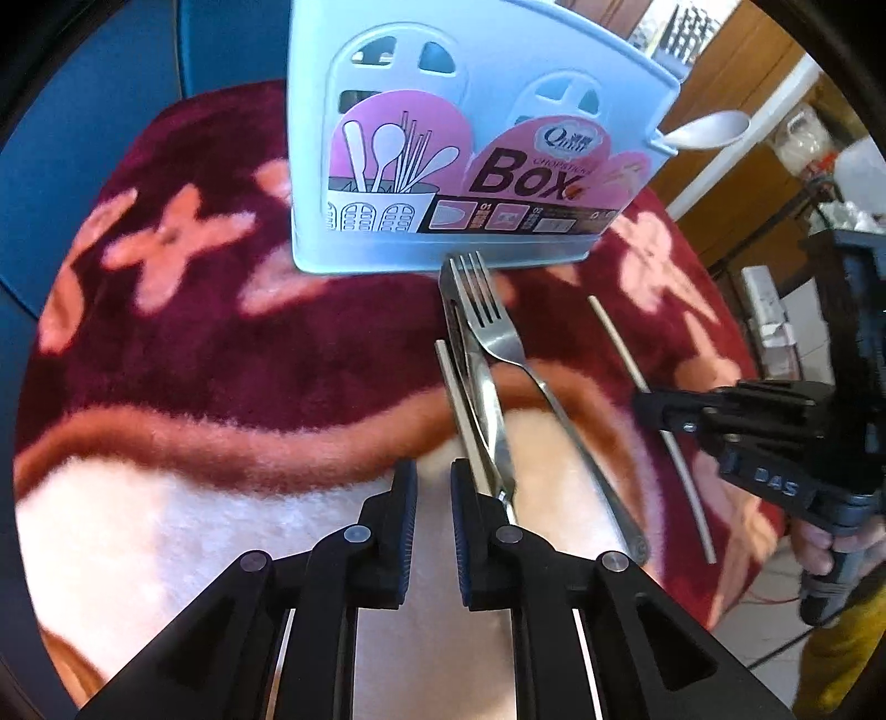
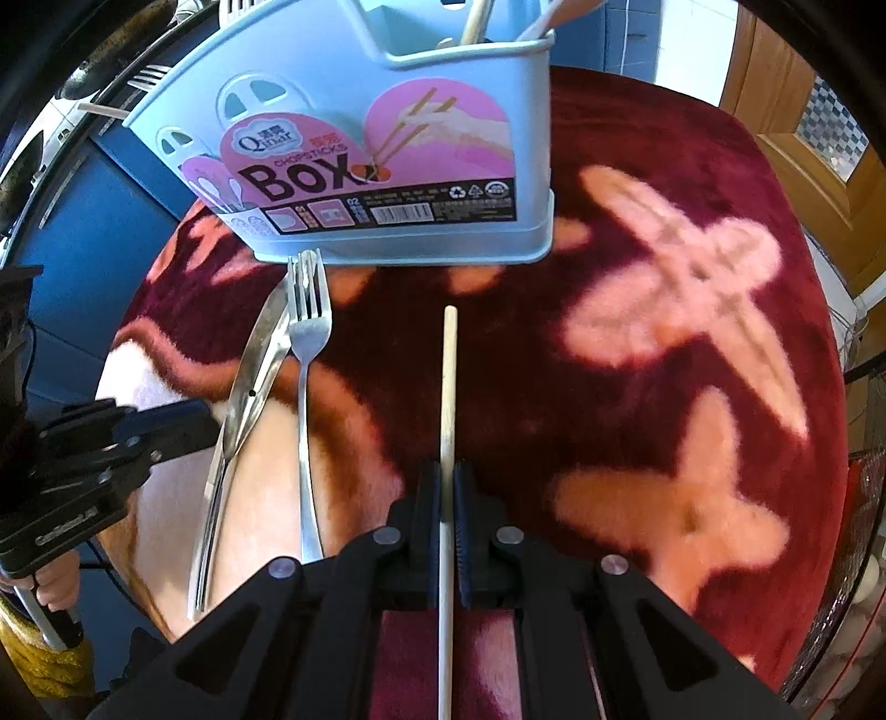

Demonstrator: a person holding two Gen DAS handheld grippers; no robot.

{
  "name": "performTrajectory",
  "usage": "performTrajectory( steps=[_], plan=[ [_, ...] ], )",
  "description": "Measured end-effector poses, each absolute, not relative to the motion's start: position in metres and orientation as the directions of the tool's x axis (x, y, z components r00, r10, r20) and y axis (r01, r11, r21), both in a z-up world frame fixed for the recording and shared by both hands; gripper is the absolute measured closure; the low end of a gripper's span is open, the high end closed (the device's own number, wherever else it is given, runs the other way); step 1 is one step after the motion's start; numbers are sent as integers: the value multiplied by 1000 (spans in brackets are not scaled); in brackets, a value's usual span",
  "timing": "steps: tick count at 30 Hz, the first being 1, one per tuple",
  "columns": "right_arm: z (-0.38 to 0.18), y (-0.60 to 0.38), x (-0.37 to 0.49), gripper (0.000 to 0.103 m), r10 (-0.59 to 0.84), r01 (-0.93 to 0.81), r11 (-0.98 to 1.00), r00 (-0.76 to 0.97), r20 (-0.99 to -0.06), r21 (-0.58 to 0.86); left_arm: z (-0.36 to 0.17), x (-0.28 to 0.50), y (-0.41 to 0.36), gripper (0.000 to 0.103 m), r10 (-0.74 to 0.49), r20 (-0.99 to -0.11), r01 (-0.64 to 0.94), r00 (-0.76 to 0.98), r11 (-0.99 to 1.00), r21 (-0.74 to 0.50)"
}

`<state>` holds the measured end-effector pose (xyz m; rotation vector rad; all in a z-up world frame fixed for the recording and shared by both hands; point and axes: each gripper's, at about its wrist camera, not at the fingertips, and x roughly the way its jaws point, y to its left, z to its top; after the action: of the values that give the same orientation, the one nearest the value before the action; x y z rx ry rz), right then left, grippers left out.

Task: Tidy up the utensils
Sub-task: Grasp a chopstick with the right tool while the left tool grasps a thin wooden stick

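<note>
A light-blue utensil holder labelled "Box" stands at the far side of the cloth. In front of it lie a fork, a knife and a pale chopstick side by side. My left gripper hovers at the knife's handle end, its jaws a little apart with nothing between them; the knife and chopstick pass just right of its right finger. My right gripper is shut on a second chopstick, which lies along the cloth.
A dark-red fuzzy cloth with pink flowers covers the round table. The holder's compartment holds several handles, and a white spoon juts from its side. A person's hand grips the right tool. A wooden door stands behind.
</note>
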<state>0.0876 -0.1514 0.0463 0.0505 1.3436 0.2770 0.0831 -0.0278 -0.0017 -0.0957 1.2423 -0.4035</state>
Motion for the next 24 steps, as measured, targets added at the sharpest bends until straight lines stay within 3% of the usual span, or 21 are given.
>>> performTrajectory(
  steps=[8,24],
  plan=[
    [49,-146,91,97,210,-187,967,190,-959,175,13,67,-15,90,-429,-867,243,254,896,-373],
    [49,-145,95,97,219,-189,964,163,-962,188,-12,98,-49,90,-348,-911,264,222,921,-288]
  ],
)
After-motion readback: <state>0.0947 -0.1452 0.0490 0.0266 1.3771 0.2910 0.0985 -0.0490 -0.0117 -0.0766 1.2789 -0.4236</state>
